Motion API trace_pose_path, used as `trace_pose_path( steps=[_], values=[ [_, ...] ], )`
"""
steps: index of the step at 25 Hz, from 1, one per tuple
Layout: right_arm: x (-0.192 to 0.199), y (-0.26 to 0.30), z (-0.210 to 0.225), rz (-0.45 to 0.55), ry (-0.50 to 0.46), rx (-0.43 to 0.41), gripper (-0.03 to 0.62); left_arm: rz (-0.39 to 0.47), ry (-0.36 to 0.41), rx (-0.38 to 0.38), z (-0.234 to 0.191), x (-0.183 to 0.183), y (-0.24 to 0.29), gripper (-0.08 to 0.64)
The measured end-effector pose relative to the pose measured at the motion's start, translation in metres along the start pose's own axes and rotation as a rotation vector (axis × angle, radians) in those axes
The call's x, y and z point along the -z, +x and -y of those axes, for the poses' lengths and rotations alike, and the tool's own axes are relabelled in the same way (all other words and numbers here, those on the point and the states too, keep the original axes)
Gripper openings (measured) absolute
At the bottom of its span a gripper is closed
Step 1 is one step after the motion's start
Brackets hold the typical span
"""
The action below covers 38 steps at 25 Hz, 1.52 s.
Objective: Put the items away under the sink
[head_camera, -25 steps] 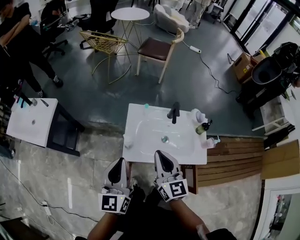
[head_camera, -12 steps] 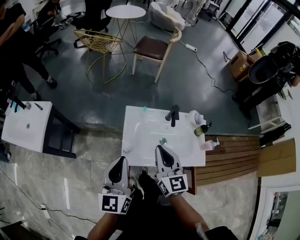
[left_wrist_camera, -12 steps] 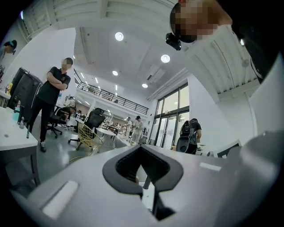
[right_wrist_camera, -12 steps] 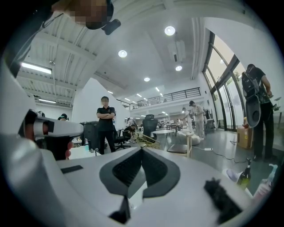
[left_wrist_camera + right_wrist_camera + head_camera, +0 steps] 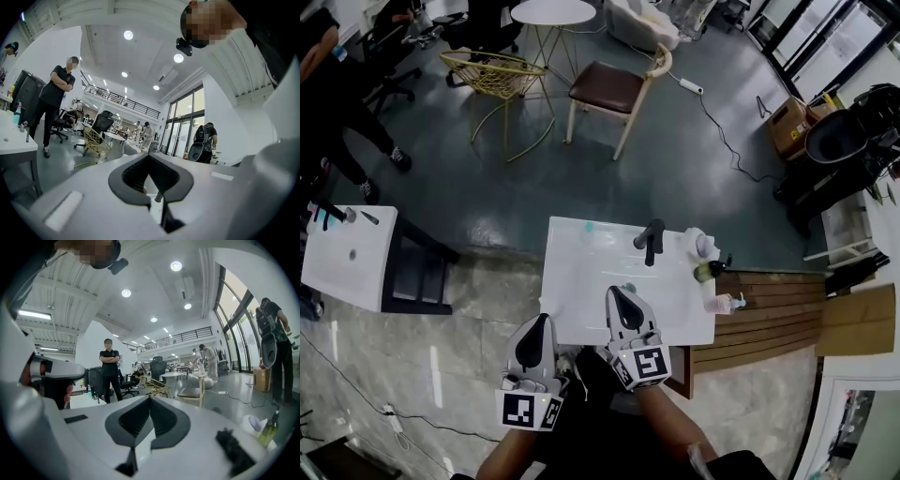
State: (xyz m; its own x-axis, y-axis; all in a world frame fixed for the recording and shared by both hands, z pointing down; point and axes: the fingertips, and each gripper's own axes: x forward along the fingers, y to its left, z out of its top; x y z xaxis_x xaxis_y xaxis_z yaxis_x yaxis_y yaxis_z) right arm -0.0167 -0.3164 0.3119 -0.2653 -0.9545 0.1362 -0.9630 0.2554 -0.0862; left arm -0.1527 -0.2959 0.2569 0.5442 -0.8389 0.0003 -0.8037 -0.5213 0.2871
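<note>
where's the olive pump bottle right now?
In the head view the olive pump bottle stands at the right edge of the sink top, right of the black faucet, between a white tub and a pale pump bottle.

No readable text, brands or numbers anywhere; left claw (image 5: 539, 321) and right claw (image 5: 615, 293) carry only square marker patterns.

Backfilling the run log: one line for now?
left gripper: shut, empty; right gripper: shut, empty; green pump bottle: on white rectangular sink, untouched
</note>
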Motion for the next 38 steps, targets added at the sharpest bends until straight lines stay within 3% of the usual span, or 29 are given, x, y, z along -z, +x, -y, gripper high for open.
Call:
trace_pose_path(
  steps=[16, 38],
  values=[
    [0.042, 0.072, 0.041, -0.08, 0.041, -0.01, 0.03, -0.038, -0.017, -0.031, -0.014, 0.014, 0.065, 0.005],
    [0.116, 0.16, 0.08, -0.207, 0.001, -0.004, 0.124, -0.073, -0.063, -0.06, -0.031, 0.03, 0.119, 0.005]
  ],
)
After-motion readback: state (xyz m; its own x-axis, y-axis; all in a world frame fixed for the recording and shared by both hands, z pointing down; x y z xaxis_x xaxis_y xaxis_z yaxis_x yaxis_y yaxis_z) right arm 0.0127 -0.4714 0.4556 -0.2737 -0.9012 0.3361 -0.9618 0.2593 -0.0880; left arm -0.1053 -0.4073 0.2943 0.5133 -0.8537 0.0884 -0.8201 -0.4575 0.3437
